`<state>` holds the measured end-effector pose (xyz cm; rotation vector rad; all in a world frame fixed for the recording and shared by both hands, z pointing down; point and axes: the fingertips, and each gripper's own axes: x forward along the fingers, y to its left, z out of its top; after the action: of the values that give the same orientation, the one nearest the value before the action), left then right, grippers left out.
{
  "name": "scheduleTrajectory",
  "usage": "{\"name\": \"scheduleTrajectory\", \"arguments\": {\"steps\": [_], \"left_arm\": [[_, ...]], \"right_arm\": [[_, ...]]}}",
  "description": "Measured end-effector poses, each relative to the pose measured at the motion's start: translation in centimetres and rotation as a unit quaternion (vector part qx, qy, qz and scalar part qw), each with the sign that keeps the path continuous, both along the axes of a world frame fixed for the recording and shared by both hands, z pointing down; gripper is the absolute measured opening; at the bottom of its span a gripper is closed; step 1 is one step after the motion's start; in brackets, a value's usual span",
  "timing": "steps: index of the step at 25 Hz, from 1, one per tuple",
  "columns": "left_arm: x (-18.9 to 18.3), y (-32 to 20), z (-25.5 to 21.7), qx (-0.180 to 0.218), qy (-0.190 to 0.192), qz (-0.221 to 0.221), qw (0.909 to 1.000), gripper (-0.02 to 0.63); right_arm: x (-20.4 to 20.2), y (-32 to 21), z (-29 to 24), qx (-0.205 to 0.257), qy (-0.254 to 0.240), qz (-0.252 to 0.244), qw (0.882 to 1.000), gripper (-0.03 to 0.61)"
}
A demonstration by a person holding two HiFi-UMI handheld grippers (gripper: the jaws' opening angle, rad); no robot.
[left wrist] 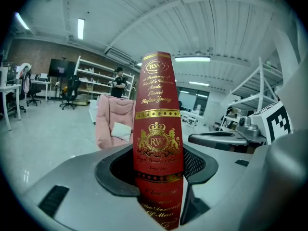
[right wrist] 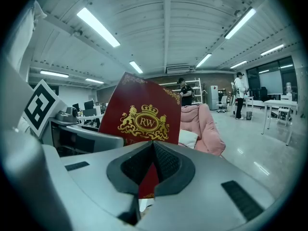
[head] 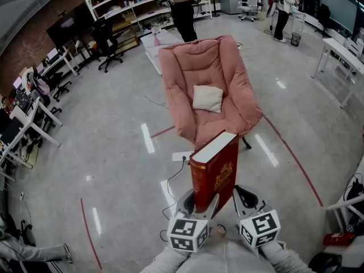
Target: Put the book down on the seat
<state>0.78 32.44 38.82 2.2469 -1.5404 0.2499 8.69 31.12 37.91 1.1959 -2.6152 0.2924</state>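
Nearest to me, well short of the pink chair (head: 182,78), my left hand-held gripper (left wrist: 158,165) is clamped on the spine of the red book (left wrist: 158,129). Its jaws stand wide on either side of the gilt lettering and hold the volume upright. My right hand-held gripper (right wrist: 153,150) sits just beside it. Its jaws are drawn almost together with a thin sliver of red cover in the slit, so I judge it is pinching the cover's edge to steady it rather than carrying the weight. The book is therefore in the air on my side of the chair, above the grey floor (head: 114,152), not touching the seat and still apart from the chair's front edge. I take this as the carrying step, with the setting-down not yet begun. The next move calls for bringing both hands forward over the chair's front lip, tipping the book from upright to flat, and lowering it onto the padding before either grip lets go. The chair holds only a small cream cushion (head: 207,98), lying against the lower backrest. The seat in front of it looks bare, so I would aim there and keep clear of the cushion. Beyond the chair a person (head: 183,4) stands by long white shelves (head: 131,4) loaded with goods too small to name.
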Motion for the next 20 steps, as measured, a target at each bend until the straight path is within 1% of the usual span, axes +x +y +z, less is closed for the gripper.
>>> {"name": "scheduleTrajectory", "arguments": {"steps": [6, 12, 20], "left_arm": [[-0.2, -2.1, 0.9, -0.009, 0.003, 0.000, 1.0000, 0.250], [-0.2, -6.4, 1.2, -0.013, 0.012, 0.007, 0.9998, 0.245], [-0.4, -12.0, 1.4, -0.019, 0.025, 0.020, 0.9993, 0.244]], "right_arm": [[0.4, -1.6, 1.1, -0.012, 0.000, 0.007, 1.000, 0.005], [0.9, -5.6, 1.1, -0.010, 0.004, 0.023, 1.000, 0.006], [0.5, -11.4, 1.7, -0.017, 0.011, 0.034, 0.999, 0.005]]}}
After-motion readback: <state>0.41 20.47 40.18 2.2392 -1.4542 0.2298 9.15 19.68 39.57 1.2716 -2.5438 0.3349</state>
